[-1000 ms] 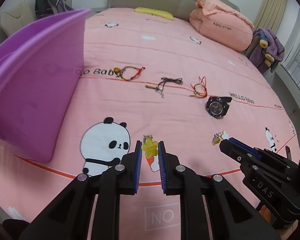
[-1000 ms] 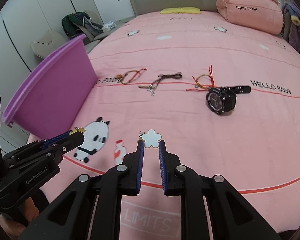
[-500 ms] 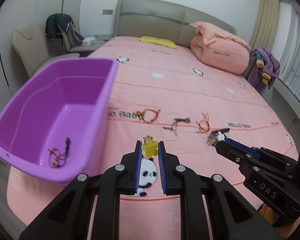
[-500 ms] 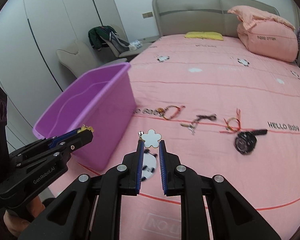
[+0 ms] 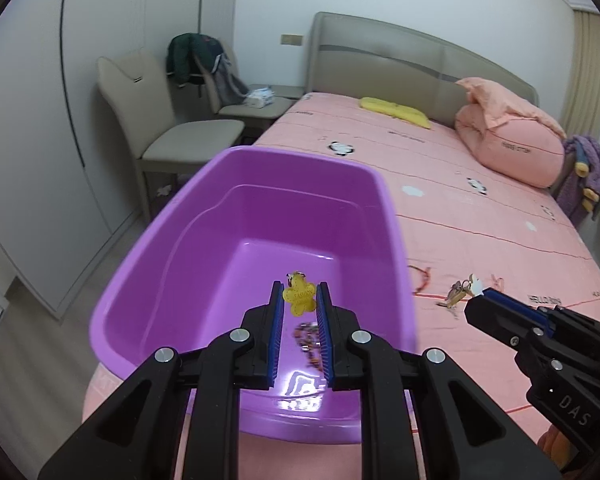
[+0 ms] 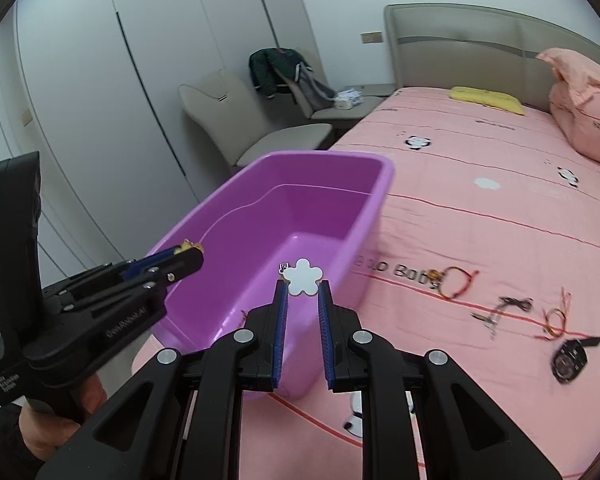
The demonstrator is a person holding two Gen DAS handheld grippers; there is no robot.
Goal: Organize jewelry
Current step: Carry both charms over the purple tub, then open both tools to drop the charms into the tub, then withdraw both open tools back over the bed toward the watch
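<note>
My left gripper is shut on a yellow flower charm and holds it above the inside of the purple bin. A beaded bracelet lies on the bin's floor. My right gripper is shut on a white flower charm with keys hanging from it, above the bin's near right wall. It also shows in the left wrist view, right of the bin. The left gripper shows in the right wrist view over the bin's left rim.
On the pink bedspread lie a red-and-gold cord bracelet, a dark cord necklace, a red string bracelet and a black watch. A beige chair and wardrobe stand left of the bed.
Both grippers have risen and swung left, from low over the bedspread to above the purple bin, each still holding its charm.
</note>
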